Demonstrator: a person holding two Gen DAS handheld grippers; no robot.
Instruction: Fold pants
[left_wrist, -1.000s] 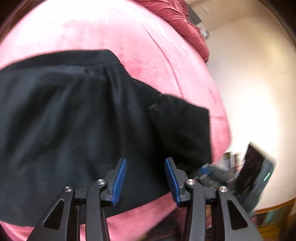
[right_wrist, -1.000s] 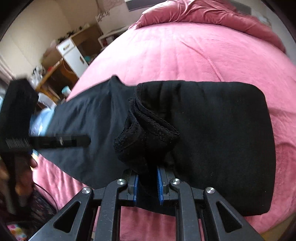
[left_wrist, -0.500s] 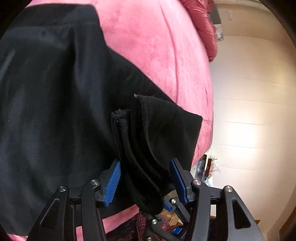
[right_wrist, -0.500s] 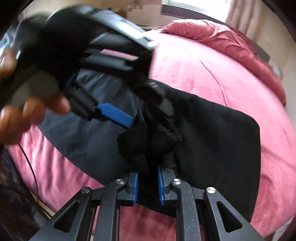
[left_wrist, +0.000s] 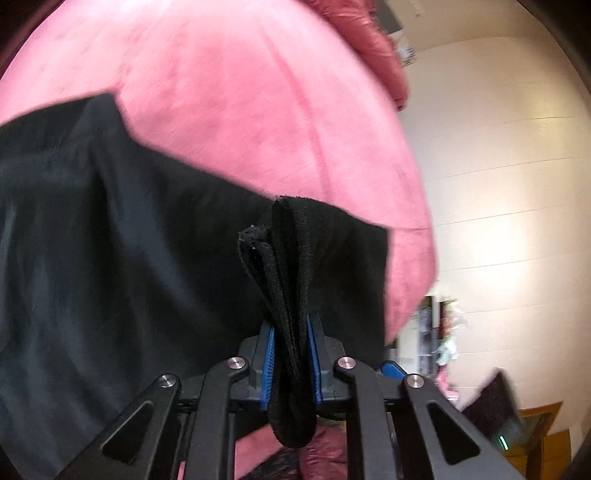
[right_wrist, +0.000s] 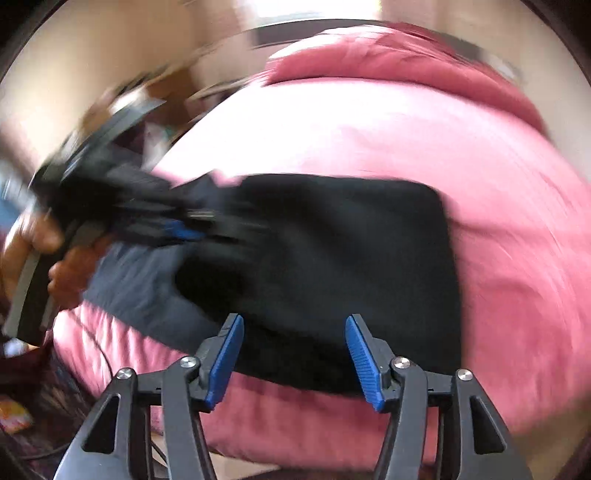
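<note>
On my left wrist feed the room is bright with soft daylight; the cream wall (left_wrist: 498, 184) glows and nearly washes out at its middle. The pink bedspread (left_wrist: 258, 110) is a little smeared, while the gripper fingers (left_wrist: 310, 354) close to the lens stay crisp. My right wrist feed is badly motion-blurred, streaked most at the left, where a hand (right_wrist: 55, 258) smears. A blown-out window (right_wrist: 314, 7) glares at the top. Both pictures bulge like a fisheye, with dark corners.
</note>
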